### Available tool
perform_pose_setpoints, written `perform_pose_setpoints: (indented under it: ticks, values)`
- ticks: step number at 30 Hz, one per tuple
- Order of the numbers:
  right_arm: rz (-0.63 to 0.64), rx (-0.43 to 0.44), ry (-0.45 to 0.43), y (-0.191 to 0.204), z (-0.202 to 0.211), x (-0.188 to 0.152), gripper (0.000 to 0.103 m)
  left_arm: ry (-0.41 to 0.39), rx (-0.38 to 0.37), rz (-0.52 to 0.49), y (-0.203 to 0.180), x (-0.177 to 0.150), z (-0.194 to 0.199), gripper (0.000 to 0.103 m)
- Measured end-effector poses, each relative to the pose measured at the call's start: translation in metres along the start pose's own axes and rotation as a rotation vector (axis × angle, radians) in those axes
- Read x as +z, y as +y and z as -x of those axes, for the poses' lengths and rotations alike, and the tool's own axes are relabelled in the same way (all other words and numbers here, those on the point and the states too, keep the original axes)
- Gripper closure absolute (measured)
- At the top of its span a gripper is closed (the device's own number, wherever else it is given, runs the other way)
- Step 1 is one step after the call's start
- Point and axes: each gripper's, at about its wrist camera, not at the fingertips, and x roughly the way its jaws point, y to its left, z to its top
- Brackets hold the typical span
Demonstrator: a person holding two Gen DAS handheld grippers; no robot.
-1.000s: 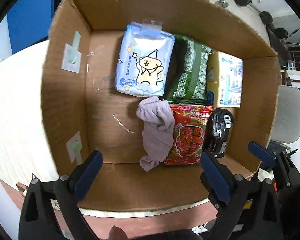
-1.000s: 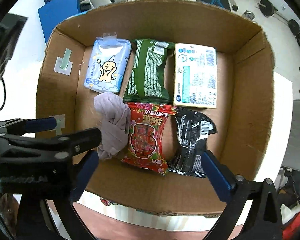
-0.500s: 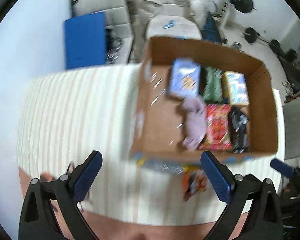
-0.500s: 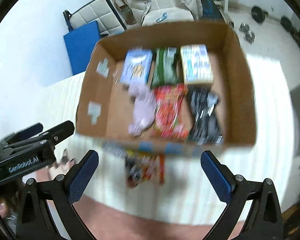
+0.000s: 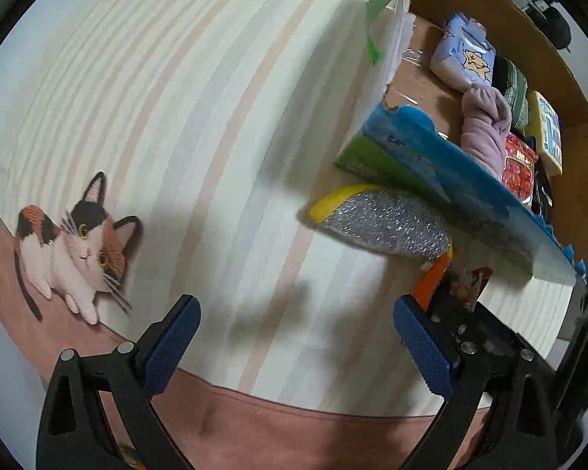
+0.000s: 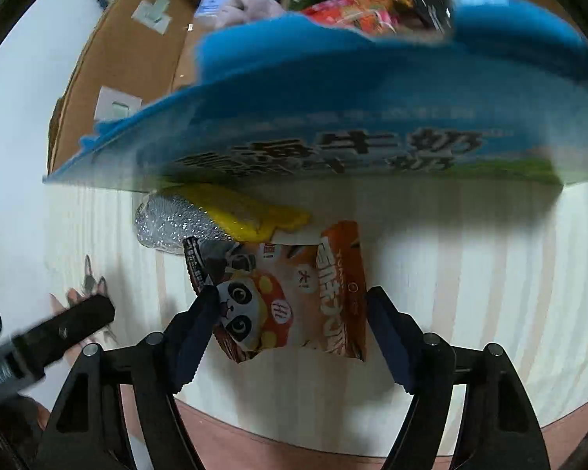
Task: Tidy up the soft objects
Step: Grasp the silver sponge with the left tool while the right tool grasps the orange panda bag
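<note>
Several packets sit in the cardboard box (image 5: 560, 90); panda snack bag (image 6: 290, 301) and silver-yellow sponge (image 6: 200, 219), at eleven o'clock, remain outside. Right gripper (image 6: 290, 329) straddles it, wide; left gripper (image 5: 294, 337) wide, empty.

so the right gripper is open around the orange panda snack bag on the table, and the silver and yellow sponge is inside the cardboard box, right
Not quite. The silver and yellow sponge is not inside the cardboard box; the right wrist view shows it on the striped tablecloth just outside the box's front wall, beside the orange panda snack bag. The rest holds: the right gripper is open, its fingers either side of that bag.
</note>
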Motion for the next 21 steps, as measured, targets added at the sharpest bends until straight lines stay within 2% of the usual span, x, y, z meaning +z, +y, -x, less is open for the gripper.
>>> perform_pose_setpoints:
  ticks: [1,2,3,6,9,11,15,19,21]
  values:
    - [0.022,-0.009,-0.008,0.003,0.002,-0.003,0.043,0.005,-0.009,0.002,-0.003,0.001,-0.002,0.002]
    - [0.048,-0.029,-0.006,0.005,0.004,-0.010,0.044,0.007,-0.019,0.003,-0.007,0.002,-0.005,0.002]
    - [0.079,-0.086,0.006,0.006,0.007,-0.014,0.045,0.008,-0.025,0.005,-0.011,0.003,-0.007,0.002]
    - [0.118,-0.199,0.012,-0.006,0.014,-0.032,0.045,0.007,-0.050,0.034,-0.025,0.004,-0.014,0.002]
    - [0.089,-0.249,0.015,-0.030,0.022,-0.046,0.045,-0.006,-0.083,0.104,-0.033,0.006,-0.026,0.002]
    - [0.060,-0.276,0.016,-0.045,0.027,-0.054,0.045,-0.025,-0.078,0.156,-0.040,0.004,-0.033,0.002]
    - [0.037,-0.341,0.018,-0.068,0.033,-0.069,0.045,-0.109,-0.082,0.246,-0.056,-0.003,-0.042,0.002]
    - [0.066,-0.404,0.030,-0.077,0.033,-0.078,0.045,-0.145,-0.073,0.245,-0.076,-0.007,-0.056,0.003]
    - [0.085,-0.428,0.035,-0.080,0.033,-0.082,0.045,-0.140,-0.075,0.225,-0.084,-0.008,-0.065,0.019]
